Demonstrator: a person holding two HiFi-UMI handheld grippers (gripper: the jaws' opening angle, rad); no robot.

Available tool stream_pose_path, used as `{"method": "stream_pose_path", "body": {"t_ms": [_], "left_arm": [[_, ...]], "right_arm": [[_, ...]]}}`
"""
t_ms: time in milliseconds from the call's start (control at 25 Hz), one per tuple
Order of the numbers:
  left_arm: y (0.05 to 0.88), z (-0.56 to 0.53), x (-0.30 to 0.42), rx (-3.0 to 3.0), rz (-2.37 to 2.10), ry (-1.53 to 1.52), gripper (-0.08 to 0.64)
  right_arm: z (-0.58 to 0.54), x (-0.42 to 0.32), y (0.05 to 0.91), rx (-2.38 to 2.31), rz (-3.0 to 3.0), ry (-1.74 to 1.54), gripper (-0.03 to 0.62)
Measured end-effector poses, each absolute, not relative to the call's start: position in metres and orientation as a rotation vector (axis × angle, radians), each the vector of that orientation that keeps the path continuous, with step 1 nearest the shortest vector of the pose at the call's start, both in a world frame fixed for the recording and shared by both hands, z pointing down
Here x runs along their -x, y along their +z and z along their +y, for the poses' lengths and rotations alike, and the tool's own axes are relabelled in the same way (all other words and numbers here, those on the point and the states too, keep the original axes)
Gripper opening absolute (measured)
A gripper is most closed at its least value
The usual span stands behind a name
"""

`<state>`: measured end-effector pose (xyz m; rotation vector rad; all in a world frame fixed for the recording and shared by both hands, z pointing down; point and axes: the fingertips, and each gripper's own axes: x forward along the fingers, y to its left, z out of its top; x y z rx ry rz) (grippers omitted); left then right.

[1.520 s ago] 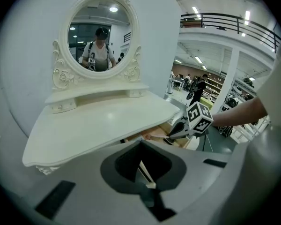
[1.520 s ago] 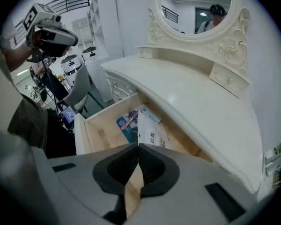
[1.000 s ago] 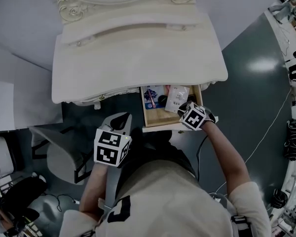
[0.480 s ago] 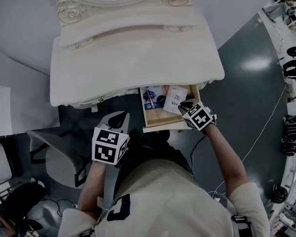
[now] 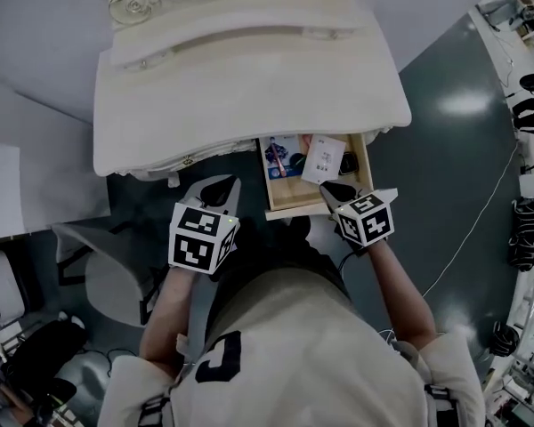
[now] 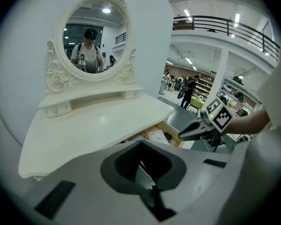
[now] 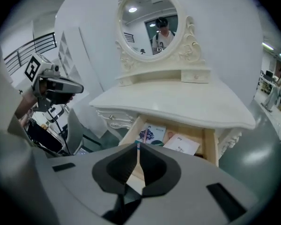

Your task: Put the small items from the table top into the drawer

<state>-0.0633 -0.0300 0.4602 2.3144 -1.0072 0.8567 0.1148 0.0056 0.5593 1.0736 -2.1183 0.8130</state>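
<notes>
1. Surface: the cream-white carved dressing-table surface [image 5: 249, 87] fills the upper half of the head view. An oval mirror in an ornate cream frame [image 6: 96, 32] stands upright at its 12 o'clock edge.

2. Drawer: the open light-wood drawer [image 5: 295, 206] projects from under the surface toward 6 o'clock, right of centre.

3. Task items: all the small items I can see lie inside the drawer.
   - A blue printed card [image 5: 283, 157] lies at the 9 o'clock side.
   - A white rectangular packet [image 5: 325, 158] lies just beside it toward 3 o'clock, slightly tilted.
   - A small dark item [image 5: 349, 163] lies at the 3 o'clock wall. I cannot identify it.

4. Right tool [image 5: 332, 189]: the jaws are together with nothing between them. The tips hover at the 5 o'clock corner of the drawer, above its front rim, pointing down toward the drawer interior.

5. Left tool [image 5: 217, 188]: the jaws are together and empty. It sits at 8 o'clock from the drawer, well apart from it, below the front edge of the surface.
</notes>
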Motion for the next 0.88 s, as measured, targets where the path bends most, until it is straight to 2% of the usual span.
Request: {"method": "stream_pose_path", "body": {"t_ms": [400,600,640,720,880], "left_arm": [[0.462,-0.026,0.058,-2.375,-0.897,0.901,0.052],[0.464,-0.026,0.052,-2.411,-0.835,0.938,0.052],[0.465,-0.026,0.052,-2.415,-0.827,0.945,0.052],[0.465,-0.024,0.050,-2.419,-0.813,0.956,0.052],[0.466,-0.020,0.049,-2.411,-0.811,0.967,0.052]], "right_arm": [[0.088,-0.126,0.590,-1.340,-2.014,1.282,0.032],[0.127,-0.158,0.641,-1.443,-1.814,1.337,0.034],[0.131,-0.162,0.652,-1.448,-1.791,1.375,0.051],[0.137,-0.167,0.671,-1.452,-1.751,1.460,0.184],[0.131,-0.181,0.690,-1.493,-1.695,1.477,0.183]]}}
